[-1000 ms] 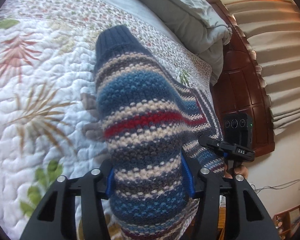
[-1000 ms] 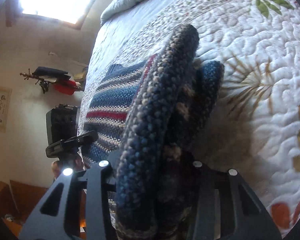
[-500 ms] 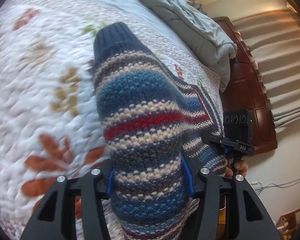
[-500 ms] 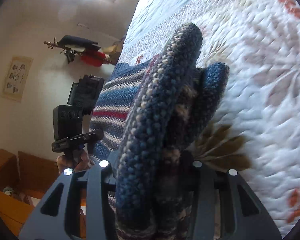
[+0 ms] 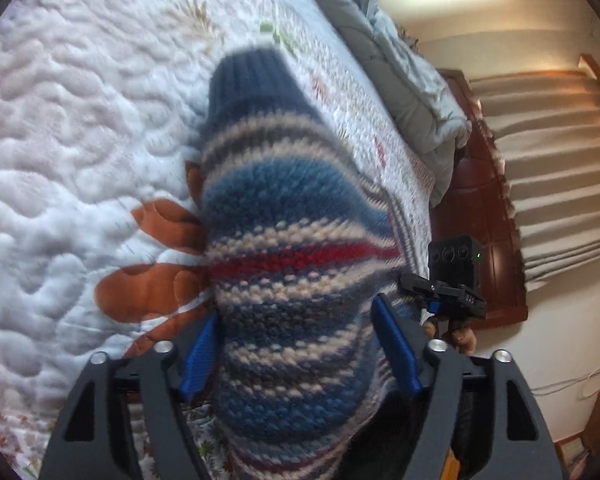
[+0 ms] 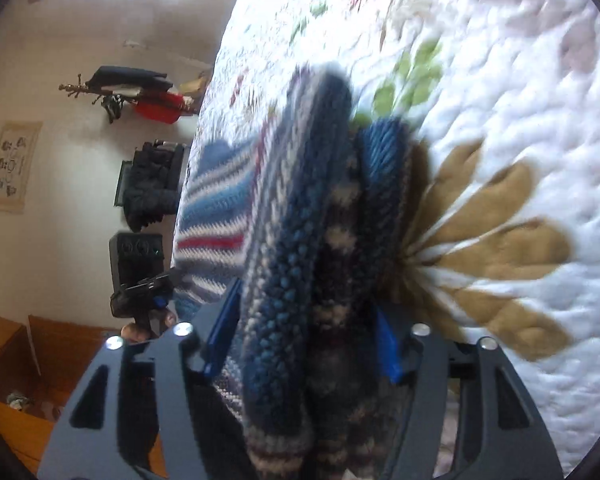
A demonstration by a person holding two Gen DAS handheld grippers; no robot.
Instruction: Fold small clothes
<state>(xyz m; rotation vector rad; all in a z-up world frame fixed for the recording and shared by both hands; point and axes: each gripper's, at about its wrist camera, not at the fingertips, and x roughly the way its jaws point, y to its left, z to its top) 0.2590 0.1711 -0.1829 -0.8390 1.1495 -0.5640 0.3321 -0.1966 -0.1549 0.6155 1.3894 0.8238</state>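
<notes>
Left wrist view shows the striped sweater lying between the left gripper jaws over the quilt; these jaws have just been opening and look clear of the wool. The right gripper has been opening too, sweater bunched between. Best to let go fully, then back out slowly so nothing snags.
</notes>
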